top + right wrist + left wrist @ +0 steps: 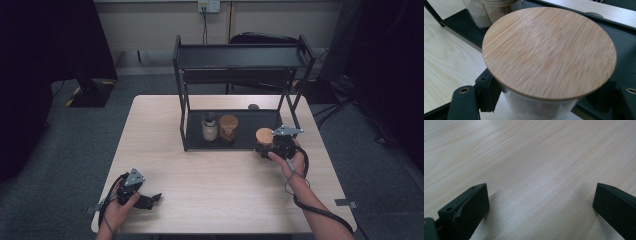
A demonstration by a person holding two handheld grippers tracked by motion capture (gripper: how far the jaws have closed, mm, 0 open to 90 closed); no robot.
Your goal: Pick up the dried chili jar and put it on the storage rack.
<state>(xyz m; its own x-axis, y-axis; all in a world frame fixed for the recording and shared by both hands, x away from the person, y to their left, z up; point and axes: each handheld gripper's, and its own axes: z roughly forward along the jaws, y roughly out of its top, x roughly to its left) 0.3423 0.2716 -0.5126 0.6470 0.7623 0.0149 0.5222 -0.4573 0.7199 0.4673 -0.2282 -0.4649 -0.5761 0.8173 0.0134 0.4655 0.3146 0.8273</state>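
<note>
A glass jar with a round bamboo lid [264, 135] [549, 52] sits between the jaws of my right gripper [267, 147] [549, 100], which is shut on it at the front right edge of the black rack's bottom shelf [195, 142]. Two more jars stand on that shelf: one with a dark lid [209, 127] and one with a bamboo lid [228, 128]; both also show at the top left of the right gripper view [477, 12] [499, 7]. My left gripper [150, 199] [539, 202] rests open over bare table near the front left corner, nothing between its jaws.
The black two-shelf rack [240, 56] stands at the table's far middle, its top shelf bare. A small dark round object [253, 106] lies on the light wooden table [215, 185] behind the rack. A chair back stands beyond the table.
</note>
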